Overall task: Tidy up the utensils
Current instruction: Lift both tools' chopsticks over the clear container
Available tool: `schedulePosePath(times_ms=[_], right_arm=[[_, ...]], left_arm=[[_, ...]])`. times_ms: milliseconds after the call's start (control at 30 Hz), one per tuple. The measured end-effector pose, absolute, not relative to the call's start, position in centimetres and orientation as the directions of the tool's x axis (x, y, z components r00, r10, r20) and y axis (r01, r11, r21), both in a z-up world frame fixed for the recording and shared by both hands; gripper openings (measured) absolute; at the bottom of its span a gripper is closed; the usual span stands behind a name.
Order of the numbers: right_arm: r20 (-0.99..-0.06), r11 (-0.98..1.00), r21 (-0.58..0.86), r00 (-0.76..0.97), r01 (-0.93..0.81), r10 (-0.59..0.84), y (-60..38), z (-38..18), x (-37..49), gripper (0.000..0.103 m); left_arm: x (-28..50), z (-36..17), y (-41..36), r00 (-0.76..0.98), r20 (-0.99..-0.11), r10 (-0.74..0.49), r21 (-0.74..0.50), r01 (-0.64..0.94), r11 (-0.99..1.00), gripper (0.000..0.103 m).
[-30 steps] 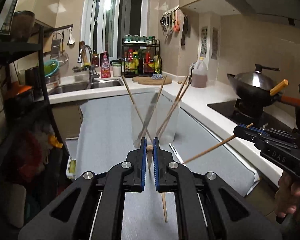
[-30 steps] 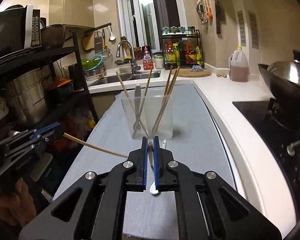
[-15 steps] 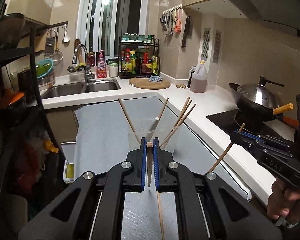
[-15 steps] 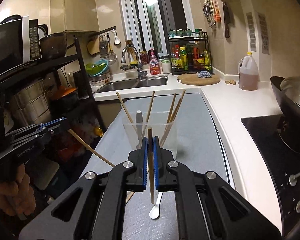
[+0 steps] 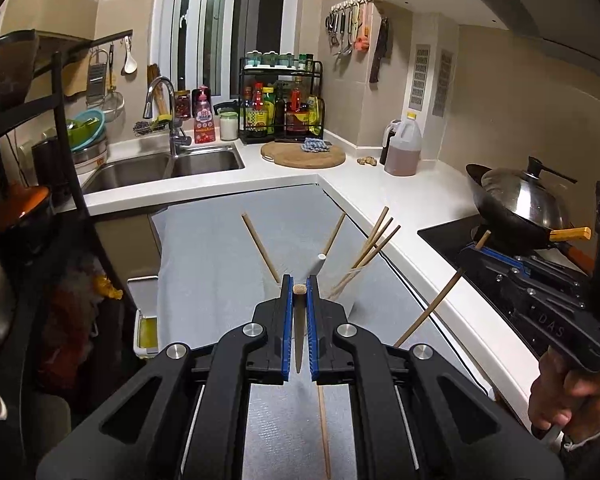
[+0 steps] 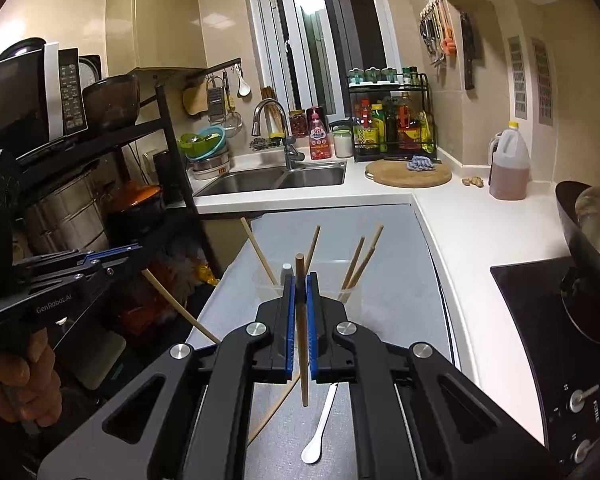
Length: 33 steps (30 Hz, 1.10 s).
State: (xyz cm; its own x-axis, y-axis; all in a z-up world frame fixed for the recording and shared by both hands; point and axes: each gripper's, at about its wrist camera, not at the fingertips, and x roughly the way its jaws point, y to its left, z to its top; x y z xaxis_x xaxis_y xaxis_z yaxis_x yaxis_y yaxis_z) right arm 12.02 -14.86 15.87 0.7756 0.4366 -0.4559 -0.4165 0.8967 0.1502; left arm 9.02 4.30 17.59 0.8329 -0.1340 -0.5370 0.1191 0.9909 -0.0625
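**Both grippers clamp a chopstick above the holder**

The clear utensil holder [image 6: 308,286] stands on the grey mat [image 5: 220,256], holding several chopsticks and a white handle. The left gripper [image 5: 300,292] has its fingers closed on a wooden chopstick [image 5: 299,322], seen end-on; the right gripper [image 6: 299,292] pinches another chopstick [image 6: 301,320] held near upright. One loose chopstick [image 5: 323,428] and a white spoon [image 6: 320,428] lie on the mat nearer the cameras. The white surface [image 5: 412,200] borders the mat's right edge. Readable writing: "DAS" and "GenRobot.AI" on the gripper bodies
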Motion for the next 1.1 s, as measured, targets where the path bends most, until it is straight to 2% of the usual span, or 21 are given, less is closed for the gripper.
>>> schedulePosePath(times_ms=[600, 1100], right_arm=[[-0.414, 0.882, 0.166, 0.781, -0.44, 0.468, -15.0, 19.7, 15.9, 0.006], [-0.294, 0.881, 0.155, 0.831, -0.446, 0.472, -14.7, 25.3, 19.0, 0.006]], left_arm=[[12.2, 21.4, 5.8, 0.821, -0.547, -0.166, -0.07, 0.153, 0.986, 0.006], [14.9, 26.1, 6.5, 0.854, -0.491, -0.17, -0.07, 0.156, 0.985, 0.006]])
